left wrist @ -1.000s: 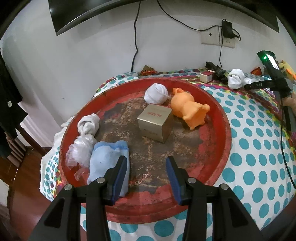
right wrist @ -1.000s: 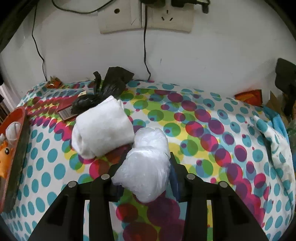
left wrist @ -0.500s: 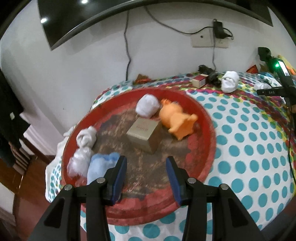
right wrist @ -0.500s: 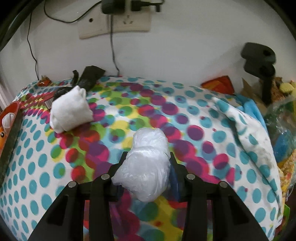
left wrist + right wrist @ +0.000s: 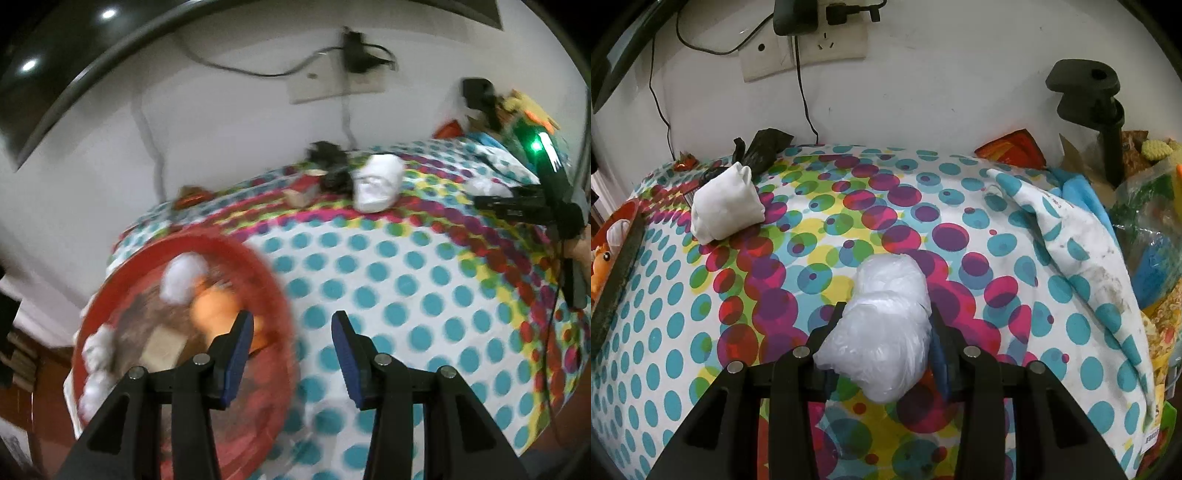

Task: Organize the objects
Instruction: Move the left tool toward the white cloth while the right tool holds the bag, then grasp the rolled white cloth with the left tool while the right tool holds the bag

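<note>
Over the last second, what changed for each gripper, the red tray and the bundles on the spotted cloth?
The left gripper, open and empty, swung rightward off the red tray toward the white cloth bundle. The right gripper drew back from that bundle, keeping its grip on the clear plastic bundle. Nothing was picked up or released. The tray's contents and the white bundle stayed put.
</note>
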`<state>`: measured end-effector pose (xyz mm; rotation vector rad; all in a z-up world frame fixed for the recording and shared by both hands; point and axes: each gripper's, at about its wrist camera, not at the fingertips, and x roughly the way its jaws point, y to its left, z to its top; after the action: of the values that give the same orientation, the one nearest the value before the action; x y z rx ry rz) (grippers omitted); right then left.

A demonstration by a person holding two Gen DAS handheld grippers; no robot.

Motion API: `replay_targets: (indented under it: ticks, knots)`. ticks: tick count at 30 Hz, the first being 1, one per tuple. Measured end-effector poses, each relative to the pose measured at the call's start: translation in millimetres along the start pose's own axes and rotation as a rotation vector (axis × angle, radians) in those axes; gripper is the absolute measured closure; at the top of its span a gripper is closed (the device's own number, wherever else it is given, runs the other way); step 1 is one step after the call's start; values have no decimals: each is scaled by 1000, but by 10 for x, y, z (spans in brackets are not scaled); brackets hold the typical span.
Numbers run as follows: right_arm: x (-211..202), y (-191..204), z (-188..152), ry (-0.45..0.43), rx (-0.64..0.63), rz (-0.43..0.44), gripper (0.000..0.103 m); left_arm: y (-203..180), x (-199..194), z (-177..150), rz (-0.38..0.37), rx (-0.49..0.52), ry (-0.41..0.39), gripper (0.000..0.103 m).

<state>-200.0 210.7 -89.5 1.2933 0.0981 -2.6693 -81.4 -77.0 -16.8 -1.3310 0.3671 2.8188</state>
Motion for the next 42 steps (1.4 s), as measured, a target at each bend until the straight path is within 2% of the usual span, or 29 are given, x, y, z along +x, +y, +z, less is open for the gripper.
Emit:
replay_targets:
  ticks: [4, 8, 14, 17, 20, 25, 29, 39, 40, 42]
  knots:
    - [5, 19, -7, 3, -17, -20, 64, -273, 201, 279, -78, 42, 6, 58]
    - [2, 20, -8, 3, -18, -17, 63, -429, 424, 566, -210, 34, 15, 58]
    - [-1, 21, -13, 4, -17, -10, 62, -602, 716, 1008, -214, 105, 39, 58]
    - [2, 16, -12, 4, -16, -8, 62, -617, 870, 1205, -261, 102, 72, 58]
    - [2, 10, -14, 4, -14, -2, 61, -677, 1022, 1345, -274, 116, 109, 58]
    - [-1, 0, -12, 3, -11, 11, 58, -805, 1206, 1490, -254, 169, 139, 58]
    - [-2, -1, -14, 4, -11, 19, 56, -801, 1351, 1613, -262, 162, 167, 58]
    - [8, 37, -13, 4, -4, 16, 55, -751, 1708, 1734, -202, 143, 208, 58]
    - [8, 33, -14, 4, -4, 16, 55, -742, 1736, 1726, -200, 141, 209, 57]
    - [7, 41, -14, 4, -4, 16, 55, -729, 1773, 1704, -196, 134, 211, 43]
